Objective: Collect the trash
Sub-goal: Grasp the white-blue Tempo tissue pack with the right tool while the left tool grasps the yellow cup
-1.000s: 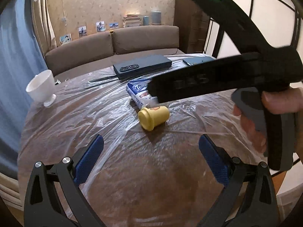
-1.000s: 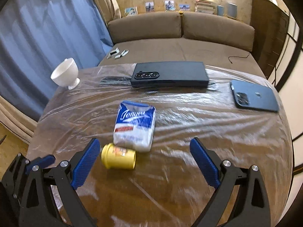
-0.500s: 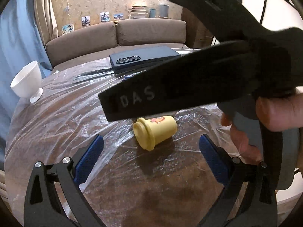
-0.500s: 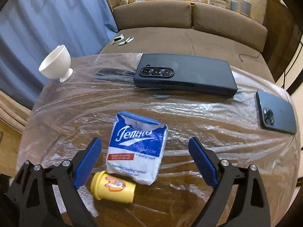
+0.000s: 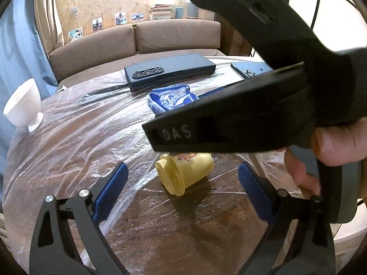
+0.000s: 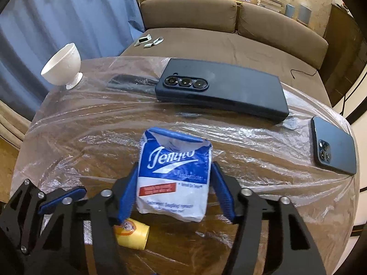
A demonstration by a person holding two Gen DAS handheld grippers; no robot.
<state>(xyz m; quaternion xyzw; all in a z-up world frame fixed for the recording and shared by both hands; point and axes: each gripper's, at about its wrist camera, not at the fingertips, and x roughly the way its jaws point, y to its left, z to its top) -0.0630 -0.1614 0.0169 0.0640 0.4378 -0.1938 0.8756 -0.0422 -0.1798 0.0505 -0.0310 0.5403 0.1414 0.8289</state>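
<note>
A blue and white tissue pack [image 6: 175,183] lies flat on the plastic-covered table [image 6: 91,142]. My right gripper [image 6: 175,167] straddles it and its jaws are closing; the blue pads stand right at the pack's two long edges without squeezing it. In the left wrist view the pack [image 5: 172,99] shows behind the right gripper's black body [image 5: 229,123], which a hand [image 5: 339,146] holds. A small yellow bottle [image 5: 183,175] lies on its side between the fingertips of my left gripper [image 5: 182,167], whose wide jaws are closing slightly and do not touch it. The bottle [image 6: 133,235] also shows below the right fingers.
A white footed cup [image 6: 63,68] stands at the table's far left edge. A dark folding phone [image 6: 220,89] lies across the back, and a blue phone [image 6: 332,149] at the right edge. A brown sofa [image 6: 229,36] is behind the table.
The right gripper came down over the tissue pack and its jaws narrowed to the pack's sides. The left gripper drew closer to the yellow bottle, now between its fingertips.
</note>
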